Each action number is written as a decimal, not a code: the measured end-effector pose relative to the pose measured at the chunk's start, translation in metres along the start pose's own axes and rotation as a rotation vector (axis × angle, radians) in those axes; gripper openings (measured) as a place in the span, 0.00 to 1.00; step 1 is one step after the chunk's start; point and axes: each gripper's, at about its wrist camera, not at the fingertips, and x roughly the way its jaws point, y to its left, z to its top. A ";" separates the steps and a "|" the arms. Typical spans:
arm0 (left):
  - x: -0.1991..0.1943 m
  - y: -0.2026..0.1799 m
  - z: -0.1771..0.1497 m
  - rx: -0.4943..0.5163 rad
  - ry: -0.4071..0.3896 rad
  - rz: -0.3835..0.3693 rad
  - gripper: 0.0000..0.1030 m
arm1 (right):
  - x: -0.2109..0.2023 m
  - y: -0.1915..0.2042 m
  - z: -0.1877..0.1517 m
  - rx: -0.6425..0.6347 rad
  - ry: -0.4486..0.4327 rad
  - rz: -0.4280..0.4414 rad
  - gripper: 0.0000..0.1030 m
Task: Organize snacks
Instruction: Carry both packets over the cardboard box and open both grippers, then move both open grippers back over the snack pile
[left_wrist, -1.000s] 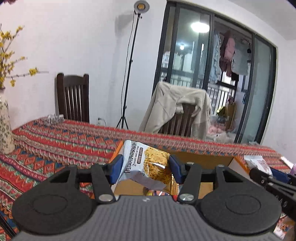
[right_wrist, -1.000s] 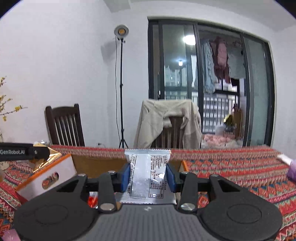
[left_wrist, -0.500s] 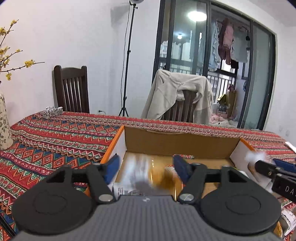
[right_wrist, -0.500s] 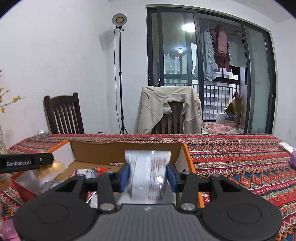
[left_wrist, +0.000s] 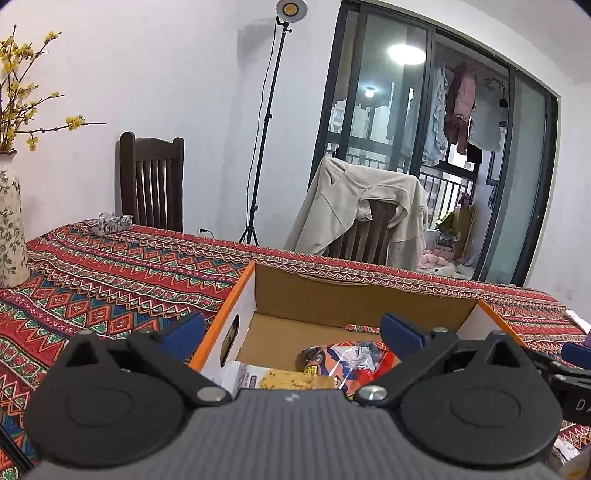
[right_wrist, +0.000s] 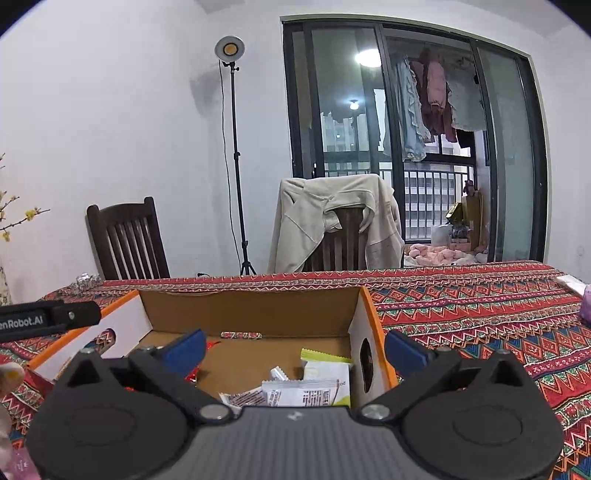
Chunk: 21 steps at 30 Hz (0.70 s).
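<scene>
Both tongs over the box (left_wrist: 255, 291), jaws opening wide, nothing between them. Left gripper (left_wrist: 291, 330): yellow packet (left_wrist: 284, 380) lies below at 6 o'clock, long axis 9-to-3. Right gripper (right_wrist: 295, 349): white packets (right_wrist: 303, 393) at 6 o'clock, equally near.

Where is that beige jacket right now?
The beige jacket is draped over the back of a dark wooden chair behind the table's far edge, between the lamp stand and the glass balcony doors.

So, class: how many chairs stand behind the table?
2: a bare chair by the left wall, and a chair draped with a jacket before the glass door.
</scene>
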 end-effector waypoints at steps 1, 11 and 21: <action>-0.001 0.000 0.001 0.000 -0.006 -0.004 1.00 | -0.001 0.000 0.000 -0.001 -0.002 0.000 1.00; -0.041 -0.009 0.025 -0.012 -0.081 -0.033 1.00 | -0.031 0.008 0.020 -0.032 -0.036 0.000 1.00; -0.072 0.003 0.026 -0.005 -0.073 -0.049 1.00 | -0.073 0.009 0.025 -0.067 -0.055 0.004 1.00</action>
